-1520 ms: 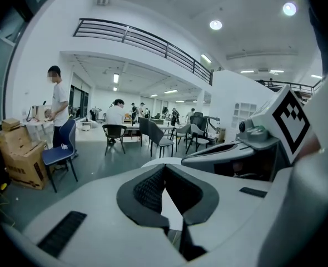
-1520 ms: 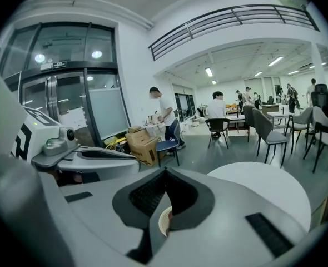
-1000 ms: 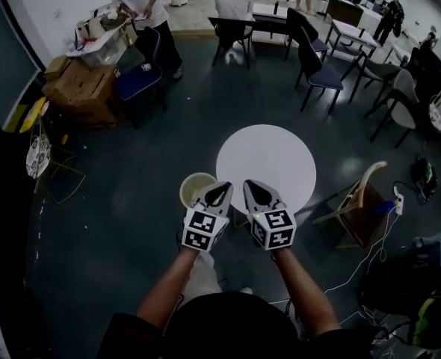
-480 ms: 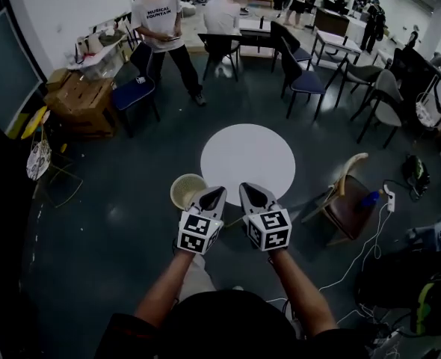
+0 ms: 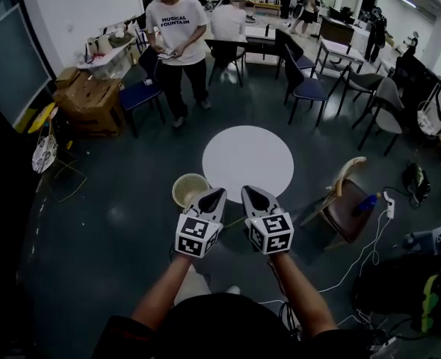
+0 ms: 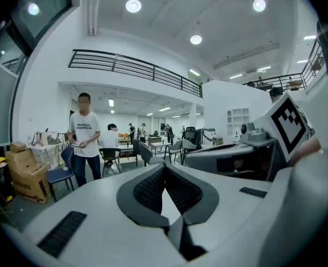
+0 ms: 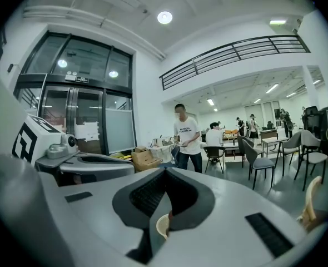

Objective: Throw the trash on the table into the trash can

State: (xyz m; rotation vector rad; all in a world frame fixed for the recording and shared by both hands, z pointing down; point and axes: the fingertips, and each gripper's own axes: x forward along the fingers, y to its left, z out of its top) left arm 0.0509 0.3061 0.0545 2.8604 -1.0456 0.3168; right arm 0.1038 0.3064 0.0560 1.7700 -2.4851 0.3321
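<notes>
trash can (image 5: pixel 188 189): round, cream-coloured, open at the top, standing on the dark, glossy floor (image 5: pixel 108 230) just beside the near-left edge of the round white surface (image 5: pixel 248 155). showing again as a pale curved rim through the slot below the right claw's tips in the right gripper view. surface smooth, matt, a flat disc.

left claw (image 5: pixel 212 198): pressed together, pinching nothing, dark ribbed pads (image 6: pixel 147 189) meeting in a narrow v between smooth grey shells. right claw (image 5: pixel 252 195): likewise pressed together, nothing between. both held side by side, close but apart, tips leaning slightly toward each other, black-and-white marker cubes (image 5: pixel 198 235) turned up toward the head view. left tip overlapping the trash can's near rim in that view, right tip at the near edge of the surface. bare forearms (image 5: pixel 163 294) stretched forward from below, roughly parallel, claws pointing nearly level.

wooden chair (image 5: pixel 346 200) with curved back right of the surface.
</notes>
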